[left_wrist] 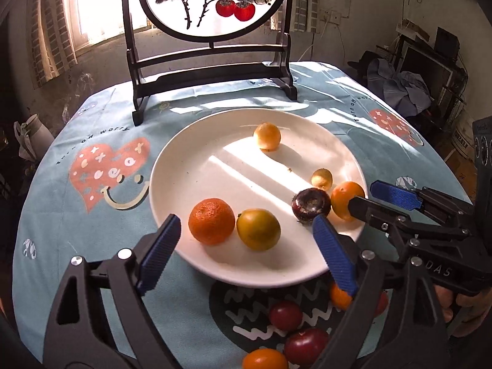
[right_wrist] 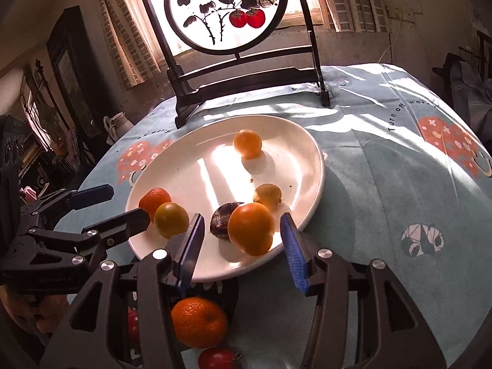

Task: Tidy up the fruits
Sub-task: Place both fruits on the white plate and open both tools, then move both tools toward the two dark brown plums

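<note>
A white plate [left_wrist: 196, 166] [right_wrist: 190, 166] on the table holds several fruits: a tangerine [left_wrist: 211, 220], a yellow-green fruit [left_wrist: 258, 229], a dark plum [left_wrist: 310, 205], an orange fruit [left_wrist: 344, 198] [right_wrist: 251, 228], a small yellow one [left_wrist: 322, 179] and a far yellow one [left_wrist: 267, 136]. My left gripper [left_wrist: 246, 252] is open over the plate's near rim, empty. My right gripper [right_wrist: 243, 252] is open, its fingers either side of the orange fruit [right_wrist: 251, 228] without touching. Loose fruits lie on the cloth: a tangerine [right_wrist: 198, 321], red plums [left_wrist: 285, 315] [left_wrist: 306, 346] and an orange one [left_wrist: 264, 359].
A dark wooden stand with a round painted screen [left_wrist: 212, 0] [right_wrist: 226, 9] stands behind the plate. The blue patterned tablecloth [left_wrist: 92, 184] [right_wrist: 384, 200] covers the round table. Room clutter lies beyond the table edges.
</note>
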Tool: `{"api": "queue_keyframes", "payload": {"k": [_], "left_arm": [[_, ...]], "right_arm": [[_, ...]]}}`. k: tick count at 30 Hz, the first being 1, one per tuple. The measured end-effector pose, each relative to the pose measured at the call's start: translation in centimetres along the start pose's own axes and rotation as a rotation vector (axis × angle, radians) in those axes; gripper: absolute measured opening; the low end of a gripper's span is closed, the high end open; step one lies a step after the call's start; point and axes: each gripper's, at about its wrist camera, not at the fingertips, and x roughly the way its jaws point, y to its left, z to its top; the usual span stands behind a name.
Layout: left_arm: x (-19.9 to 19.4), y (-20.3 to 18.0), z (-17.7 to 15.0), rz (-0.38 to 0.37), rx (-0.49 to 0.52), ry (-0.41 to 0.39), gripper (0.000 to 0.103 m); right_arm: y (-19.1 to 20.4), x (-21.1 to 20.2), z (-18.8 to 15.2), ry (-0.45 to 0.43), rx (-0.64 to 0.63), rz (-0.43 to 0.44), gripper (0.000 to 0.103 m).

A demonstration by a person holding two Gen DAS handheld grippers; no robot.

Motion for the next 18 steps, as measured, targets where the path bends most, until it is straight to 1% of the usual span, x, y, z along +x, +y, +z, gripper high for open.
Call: {"api": "queue_keyframes", "payload": {"k": [2, 5, 7, 10, 14, 18], "left_arm": [[-1.6, 0.6, -1.1, 0.007, -0.017, -0.012, 0.093], [-3.5, 1.5, -3.5, 0.010, -0.048, -0.003, 0.094], [-4.8, 1.9, -5.4, 0.012, -0.058, 0.007, 0.094], [-6.9, 2.3, -8.8, 0.017, -0.075, -0.002, 0.094], [-8.6, 2.6, -13.1, 0.007, -0.123, 0.023, 0.094], [-9.7, 2.5, -16.5, 0.006, -0.152, 0.025, 0.095]], "right_arm": [[0.8, -1.4, -0.4, -0.018, -0.030, 0.003, 0.052], [2.1, -3.3, -1.8, -0.020, -0.071, 0.033, 0.052], [2.8, -4.6, -3.6, -0.012, -0.097, 0.062, 0.052], [3.7, -6.4, -6.9, 0.010, -0.132, 0.084, 0.052], [4.4, -8.7, -10.6, 0.061, -0.109, 0.130, 0.052], [5.8, -10.2, -12.9, 0.078, -0.119, 0.113, 0.052]]}}
